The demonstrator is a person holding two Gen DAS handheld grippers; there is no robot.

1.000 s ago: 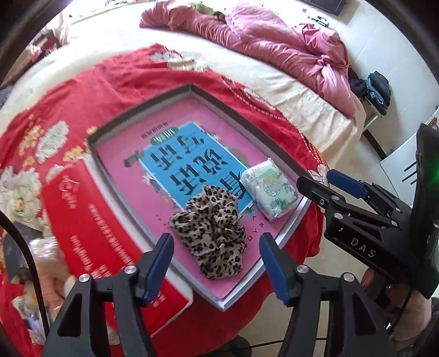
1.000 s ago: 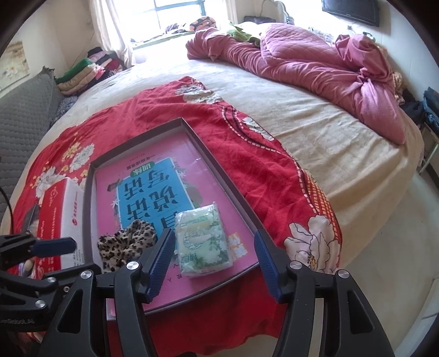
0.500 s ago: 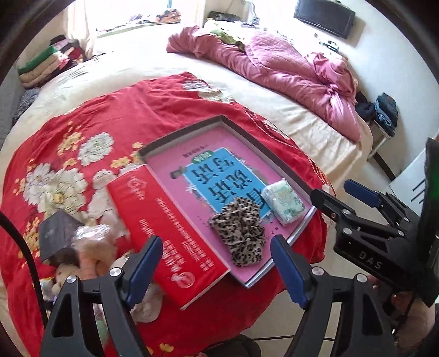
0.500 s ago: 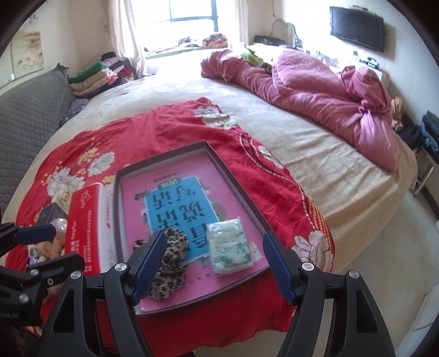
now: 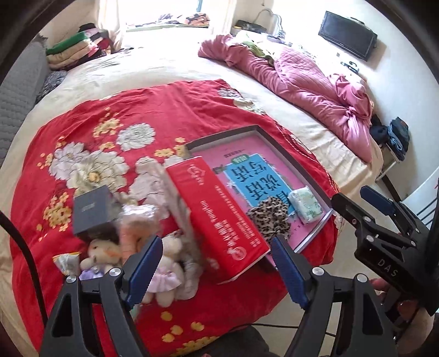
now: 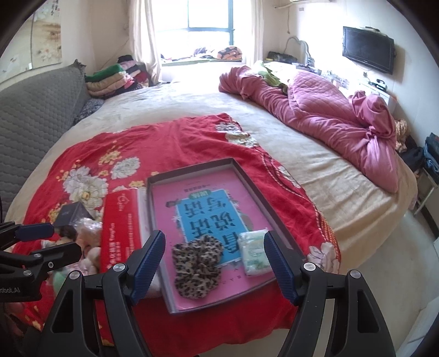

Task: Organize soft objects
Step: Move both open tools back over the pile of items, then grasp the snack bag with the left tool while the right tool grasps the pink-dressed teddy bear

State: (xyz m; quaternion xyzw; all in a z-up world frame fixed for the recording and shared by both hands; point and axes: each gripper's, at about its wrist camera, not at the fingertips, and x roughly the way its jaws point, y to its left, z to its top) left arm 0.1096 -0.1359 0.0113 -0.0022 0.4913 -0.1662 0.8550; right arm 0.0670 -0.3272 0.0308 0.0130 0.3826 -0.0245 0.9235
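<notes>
Two soft items (image 6: 198,268) between right tool (image 6: 215,265) tips.

– What lies on the bed (image 6: 315,162) apart from the sorting?

– A red floral cloth (image 6: 170,142) over the near edge, and a crumpled pink quilt (image 6: 329,120) along the right edge.

– And farther off?

– Folded blankets (image 6: 109,79) stacked at the far left corner, a grey headboard (image 6: 33,115) on the left, a window (image 6: 211,13), and a TV (image 6: 369,49) on the right wall.
</notes>
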